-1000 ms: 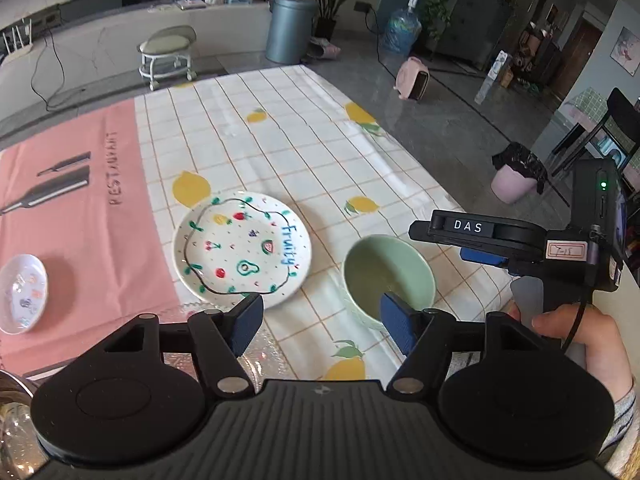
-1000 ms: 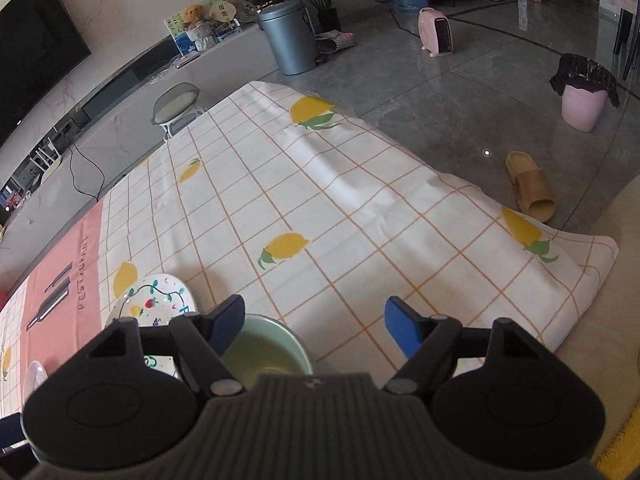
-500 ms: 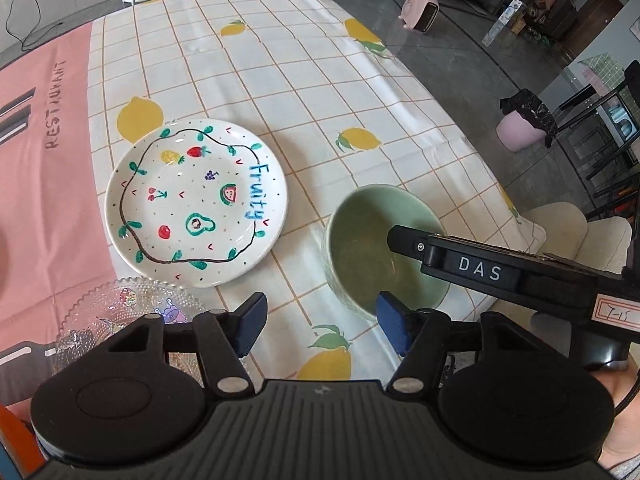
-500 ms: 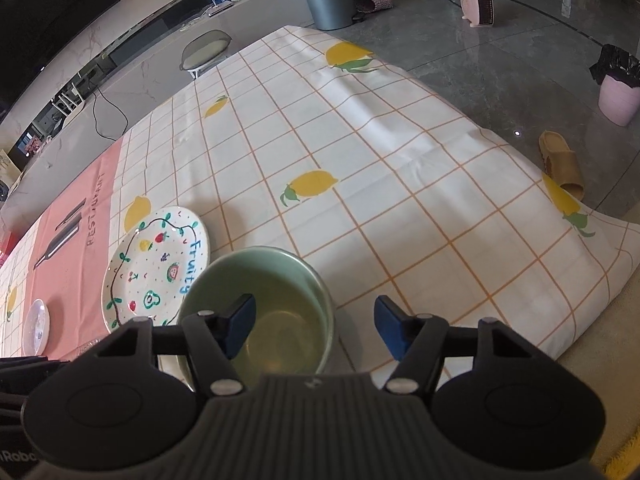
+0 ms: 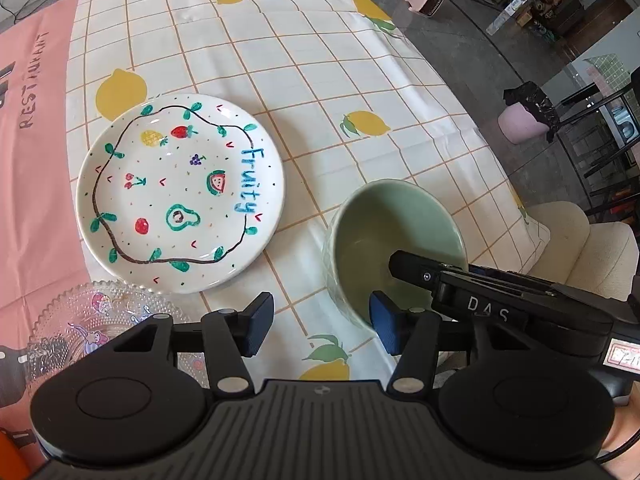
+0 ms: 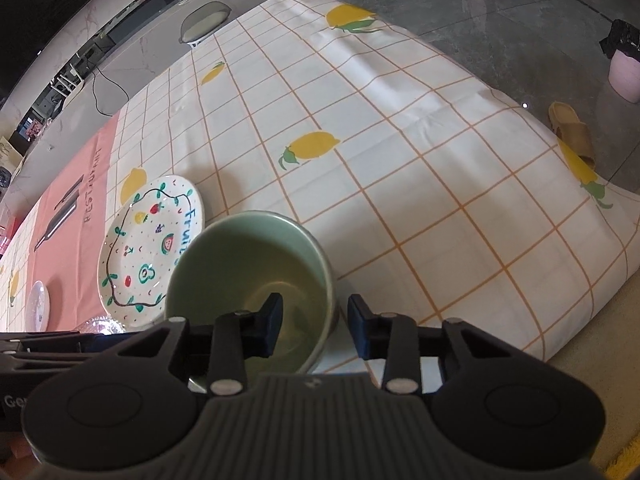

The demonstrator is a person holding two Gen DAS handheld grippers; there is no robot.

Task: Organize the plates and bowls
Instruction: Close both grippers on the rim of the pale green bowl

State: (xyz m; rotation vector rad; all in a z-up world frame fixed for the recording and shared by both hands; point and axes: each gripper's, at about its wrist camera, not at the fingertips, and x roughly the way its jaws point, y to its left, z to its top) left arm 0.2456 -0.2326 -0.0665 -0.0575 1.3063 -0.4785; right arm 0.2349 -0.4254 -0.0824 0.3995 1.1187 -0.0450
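Near the table's right front corner, on the lemon-print cloth (image 6: pixel 420 152), sits the green bowl (image 6: pixel 256 264), upright and just beside the fruit plate (image 5: pixel 180 192), which lies to its left without clearly touching it. The right gripper (image 6: pixel 314 326) straddles the bowl's near-right wall: one finger hangs inside the bowl, the other outside the rim, and a gap shows on both sides, so the jaws are spread and nothing is gripped yet. What the next move turns on, by my reading, is that the wall runs between the two pads, roughly along the line of the fingers, so closing should pinch the rim squarely if the gripper is low enough; how deep the inner finger reaches is hard to tell. The left gripper (image 5: pixel 322 330) hovers released above the cloth, nearer the plate and the glass dish (image 5: pixel 96 320) at the lower left, with the bowl just off its right finger. A small saucer (image 6: pixel 38 306) lies well apart on the pink mat. The right hand is plainly the one placed for the bowl.
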